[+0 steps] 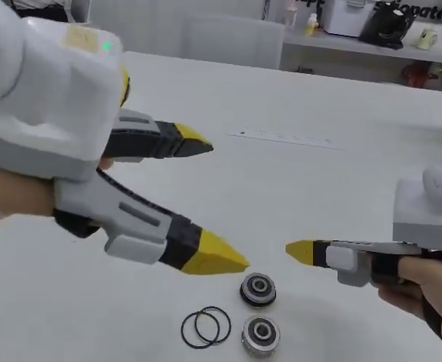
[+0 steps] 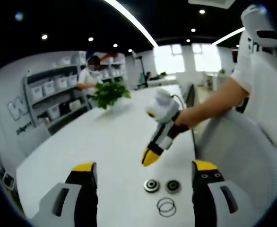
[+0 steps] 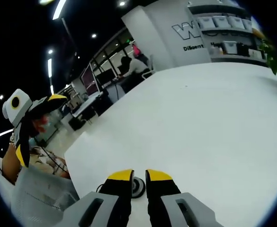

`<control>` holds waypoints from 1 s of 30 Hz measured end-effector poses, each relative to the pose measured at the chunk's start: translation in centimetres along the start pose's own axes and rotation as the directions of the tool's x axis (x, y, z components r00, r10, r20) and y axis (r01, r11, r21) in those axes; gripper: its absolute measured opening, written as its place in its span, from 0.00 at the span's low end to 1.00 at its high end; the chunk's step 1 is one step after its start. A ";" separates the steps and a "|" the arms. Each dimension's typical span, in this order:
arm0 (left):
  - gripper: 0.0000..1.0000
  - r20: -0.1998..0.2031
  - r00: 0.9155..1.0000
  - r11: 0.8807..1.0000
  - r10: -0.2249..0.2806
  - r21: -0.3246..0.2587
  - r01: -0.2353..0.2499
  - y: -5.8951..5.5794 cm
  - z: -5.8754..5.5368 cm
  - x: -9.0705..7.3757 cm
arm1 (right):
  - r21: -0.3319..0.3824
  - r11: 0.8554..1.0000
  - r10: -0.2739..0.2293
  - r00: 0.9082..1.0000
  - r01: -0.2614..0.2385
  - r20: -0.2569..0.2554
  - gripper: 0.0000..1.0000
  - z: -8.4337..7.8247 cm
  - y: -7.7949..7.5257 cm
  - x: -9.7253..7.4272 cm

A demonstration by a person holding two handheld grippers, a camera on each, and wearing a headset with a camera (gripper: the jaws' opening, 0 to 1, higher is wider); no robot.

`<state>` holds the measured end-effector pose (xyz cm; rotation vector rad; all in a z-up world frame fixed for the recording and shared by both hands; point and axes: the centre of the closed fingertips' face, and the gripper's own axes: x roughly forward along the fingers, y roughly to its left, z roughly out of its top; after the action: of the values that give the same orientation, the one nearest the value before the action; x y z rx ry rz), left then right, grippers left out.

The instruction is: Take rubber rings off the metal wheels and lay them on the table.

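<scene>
The left gripper [image 1: 208, 200] hangs above the white table [image 1: 319, 188] with its two fingers spread wide and nothing between them. The right gripper [image 1: 300, 251] points toward it; its fingers are close together with only a thin slit, and they hold nothing. Two black rubber rings [image 1: 206, 327] lie on the table, overlapping each other, lower in the head view than the left gripper's near fingertip and apart from both grippers. Just beside the rings stand two metal wheels: the far wheel [image 1: 258, 289] has a dark rim and the near wheel [image 1: 261, 334] a silver rim.
</scene>
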<state>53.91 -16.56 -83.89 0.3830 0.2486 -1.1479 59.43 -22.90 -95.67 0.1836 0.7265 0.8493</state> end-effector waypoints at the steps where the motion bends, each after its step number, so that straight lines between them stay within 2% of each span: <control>1: 0.82 0.000 1.000 1.000 -0.003 0.006 0.003 -0.3 -0.1 -0.3 | 0.003 1.000 -0.002 1.000 0.002 -0.002 0.08 -0.1 -0.1 0.0; 2: 0.82 -0.003 1.000 1.000 -0.008 0.014 0.008 -0.4 -0.1 -0.1 | 0.004 1.000 -0.003 1.000 0.003 -0.004 0.08 -0.1 -0.2 0.0; 3: 0.81 -0.005 1.000 1.000 -0.012 0.016 0.013 0.9 0.1 1.0 | 0.005 1.000 -0.005 1.000 0.005 -0.005 0.08 -0.2 -0.3 0.0; 5: 0.81 -0.009 0.999 0.999 -0.031 0.022 0.031 1.2 0.4 1.9 | 0.005 1.000 -0.006 1.000 0.006 -0.006 0.08 -0.3 -0.4 0.0; 10: 0.77 0.041 0.998 0.998 -0.054 0.037 0.053 1.7 1.8 3.7 | 0.004 1.000 -0.004 1.000 0.004 -0.020 0.09 -0.7 -0.6 0.3; 11: 0.76 0.054 0.997 0.998 -0.057 0.036 0.055 1.5 1.8 3.8 | 0.001 1.000 -0.004 1.000 0.004 -0.025 0.09 -0.8 -0.6 0.3; 15: 0.67 0.055 0.997 0.998 -0.053 0.029 0.051 2.3 1.6 6.0 | -0.014 1.000 -0.005 0.999 0.004 -0.048 0.09 -1.4 -0.6 0.5; 18: 0.63 0.041 0.998 0.999 -0.036 0.019 0.036 3.2 0.3 6.9 | -0.022 1.000 -0.003 0.998 0.002 -0.062 0.09 -1.7 -0.8 0.6; 22: 0.60 0.019 0.999 0.999 -0.033 -0.003 0.034 2.8 -1.8 8.1 | -0.037 0.999 -0.004 0.997 0.001 -0.080 0.09 -2.1 -0.9 0.7; 27: 0.58 0.000 0.999 0.999 -0.035 -0.024 0.035 2.1 -4.4 8.8 | -0.042 0.999 -0.004 0.996 0.000 -0.094 0.09 -2.4 -1.0 0.9; 30: 0.55 0.005 1.000 0.996 -0.029 -0.079 0.029 2.3 -5.6 9.2 | -0.045 0.999 -0.005 0.995 0.001 -0.103 0.09 -2.6 -1.2 1.0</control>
<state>59.62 -21.04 -92.15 0.3083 0.2956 -1.1634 58.90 -23.29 -98.56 0.0993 0.8037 0.8760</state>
